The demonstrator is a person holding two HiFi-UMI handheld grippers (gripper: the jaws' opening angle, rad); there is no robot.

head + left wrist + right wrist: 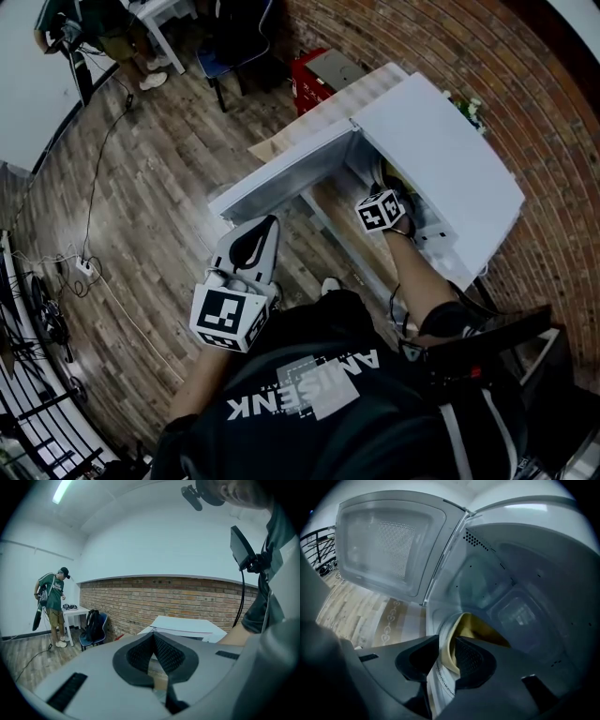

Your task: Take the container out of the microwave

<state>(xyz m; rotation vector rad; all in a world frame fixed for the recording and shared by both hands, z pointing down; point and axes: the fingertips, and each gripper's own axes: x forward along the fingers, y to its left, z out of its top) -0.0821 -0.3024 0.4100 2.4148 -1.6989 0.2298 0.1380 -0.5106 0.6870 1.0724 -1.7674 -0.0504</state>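
A white microwave [441, 159] stands with its door [291, 178] swung wide to the left. Inside its cavity sits the container [476, 625], a bowl with a white outside and a yellow inside. My right gripper [449, 641] reaches into the cavity, its marker cube [380, 211] at the opening, and its pads pinch the container's near rim. The far side of the container is hidden behind the jaws. My left gripper [267, 225] hangs in front of the open door, apart from it, with its jaws shut on nothing [153, 637].
The microwave rests on a low wooden stand [272, 145] against a brick wall [525, 84]. A red box [314, 75] lies behind it. Cables and a power strip [84, 267] lie on the wooden floor. A person [51, 597] stands by a white table, next to a chair [93, 625].
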